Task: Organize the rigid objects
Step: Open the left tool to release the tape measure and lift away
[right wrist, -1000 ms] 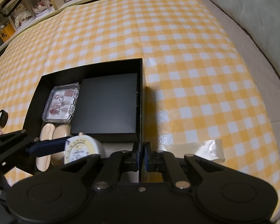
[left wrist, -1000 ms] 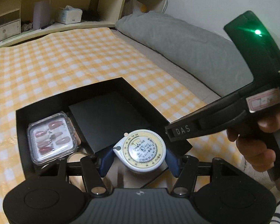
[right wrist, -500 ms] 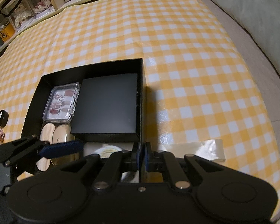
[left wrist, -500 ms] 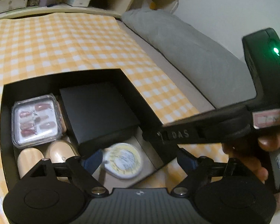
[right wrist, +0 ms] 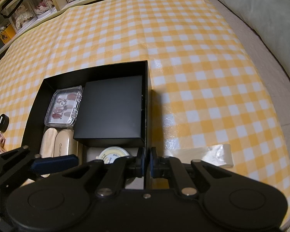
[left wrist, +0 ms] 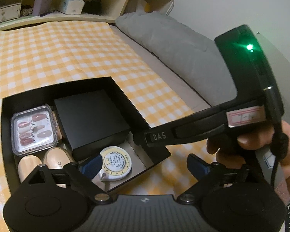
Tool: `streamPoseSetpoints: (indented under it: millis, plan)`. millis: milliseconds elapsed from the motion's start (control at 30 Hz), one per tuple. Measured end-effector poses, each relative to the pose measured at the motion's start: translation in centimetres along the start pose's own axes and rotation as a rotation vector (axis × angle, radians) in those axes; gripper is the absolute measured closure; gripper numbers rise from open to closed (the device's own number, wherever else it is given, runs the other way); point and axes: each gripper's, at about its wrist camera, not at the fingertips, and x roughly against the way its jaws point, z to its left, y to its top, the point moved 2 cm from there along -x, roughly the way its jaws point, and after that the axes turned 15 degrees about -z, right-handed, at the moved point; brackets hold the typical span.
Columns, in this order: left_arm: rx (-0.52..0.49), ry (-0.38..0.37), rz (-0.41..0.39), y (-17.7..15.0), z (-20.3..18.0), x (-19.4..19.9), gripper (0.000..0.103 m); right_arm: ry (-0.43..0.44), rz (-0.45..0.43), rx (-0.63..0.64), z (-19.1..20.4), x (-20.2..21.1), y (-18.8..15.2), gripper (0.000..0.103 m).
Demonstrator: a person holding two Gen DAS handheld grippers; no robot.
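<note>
A black open box (right wrist: 147, 81) rests on a yellow-and-white checked cloth (right wrist: 193, 61) spread over the bed. Inside the box: a smaller black box (right wrist: 111, 108) against the right wall; a clear case of press-on nails (right wrist: 64, 106) to its left; two beige oval cases (right wrist: 57, 145) side by side nearer the cameras; and a round tape measure (left wrist: 116, 161), white with a yellowish dial, lying flat on the box floor in the near right corner, just in front of the smaller black box.

Left tool (left wrist: 143, 164): jaws opening and already wide apart, the blue pads clear of the tape measure, which lies beside the left pad and is not gripped.

Right tool (right wrist: 147, 164): jaws together, clamped on the right wall of the open box near its front corner. In the left wrist view its body is held by a hand (left wrist: 261, 147), with a green light lit on top.

A strip of clear tape (right wrist: 208, 154) lies on the cloth to the right of the box. A grey pillow (left wrist: 174, 44) lies along the bed's far edge.
</note>
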Motion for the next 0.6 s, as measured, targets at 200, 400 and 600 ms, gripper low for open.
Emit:
streamPoseSetpoints:
  millis: [200,400,600]
  plan:
    - [-0.004,0.038,-0.015,0.5,-0.3,1.3,0.000,0.000,0.000,0.002,0.0,0.0,0.0,0.097]
    - [0.002,0.076,-0.018,1.0,-0.3,2.9,0.000,-0.002,0.000,0.006,0.1,0.0,-0.1,0.097]
    - [-0.025,0.130,-0.025,1.8,0.0,5.3,0.000,-0.003,-0.001,0.010,0.2,0.0,-0.1,0.097]
